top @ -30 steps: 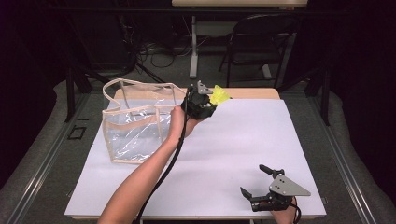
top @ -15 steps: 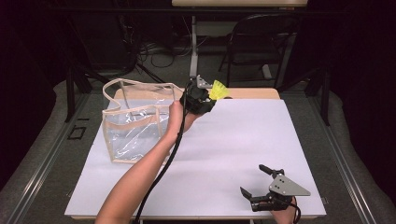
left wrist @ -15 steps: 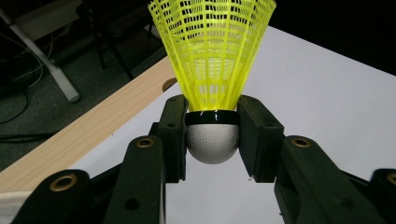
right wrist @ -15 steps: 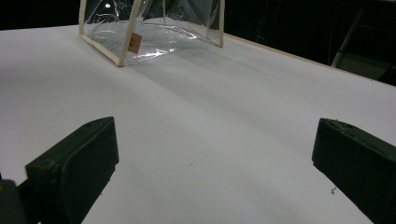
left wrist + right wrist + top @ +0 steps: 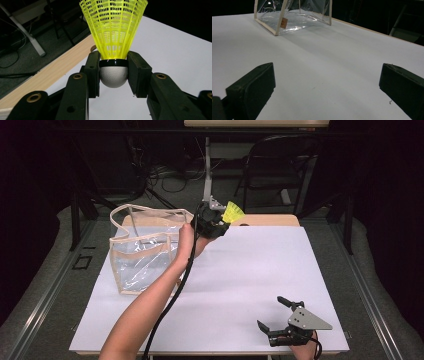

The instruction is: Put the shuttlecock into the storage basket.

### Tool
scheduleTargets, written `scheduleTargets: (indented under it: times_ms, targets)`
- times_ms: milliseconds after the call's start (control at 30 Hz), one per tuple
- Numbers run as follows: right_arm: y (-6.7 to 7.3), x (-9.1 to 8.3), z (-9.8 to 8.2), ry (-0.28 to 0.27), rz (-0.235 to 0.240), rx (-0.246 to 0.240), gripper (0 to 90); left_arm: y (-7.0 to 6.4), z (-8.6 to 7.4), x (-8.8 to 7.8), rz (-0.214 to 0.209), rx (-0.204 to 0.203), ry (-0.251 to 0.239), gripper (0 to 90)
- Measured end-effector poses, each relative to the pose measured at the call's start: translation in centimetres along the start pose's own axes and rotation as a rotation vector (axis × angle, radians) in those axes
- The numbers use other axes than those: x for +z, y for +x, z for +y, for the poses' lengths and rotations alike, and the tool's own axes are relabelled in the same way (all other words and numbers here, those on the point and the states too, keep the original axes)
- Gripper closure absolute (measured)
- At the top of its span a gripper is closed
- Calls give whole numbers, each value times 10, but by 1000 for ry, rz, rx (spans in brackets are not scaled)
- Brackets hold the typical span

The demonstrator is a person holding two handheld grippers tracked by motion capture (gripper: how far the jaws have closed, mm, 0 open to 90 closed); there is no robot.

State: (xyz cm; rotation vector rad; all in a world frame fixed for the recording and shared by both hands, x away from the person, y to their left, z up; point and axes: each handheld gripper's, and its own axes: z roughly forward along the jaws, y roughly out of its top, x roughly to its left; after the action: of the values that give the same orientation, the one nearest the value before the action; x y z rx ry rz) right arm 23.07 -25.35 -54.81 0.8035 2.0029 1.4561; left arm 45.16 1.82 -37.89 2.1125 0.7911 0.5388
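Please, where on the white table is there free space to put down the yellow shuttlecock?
The broad white middle of the table, between the clear bag and the right tongs, is bare. So is the far right corner. The far left is crowded: the bag stands there, with the left tongs holding the shuttlecock beside it.

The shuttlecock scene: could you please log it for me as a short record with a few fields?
held item: yellow shuttlecock, skirt pointing away from the claw
grip: left claw shut on its white cork base
left claw place: raised beside the far right corner of the clear bag
bag: upright on the white table, top open, beige trim
right claw: open, holding nothing, low at the near right of the table
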Motion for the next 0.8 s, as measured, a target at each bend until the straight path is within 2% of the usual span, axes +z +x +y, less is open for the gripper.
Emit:
scheduleTargets:
  times_ms: [800]
  targets:
    - [0,0,0,0,-3,0,0,17,3,-17,37,-1,-10,647]
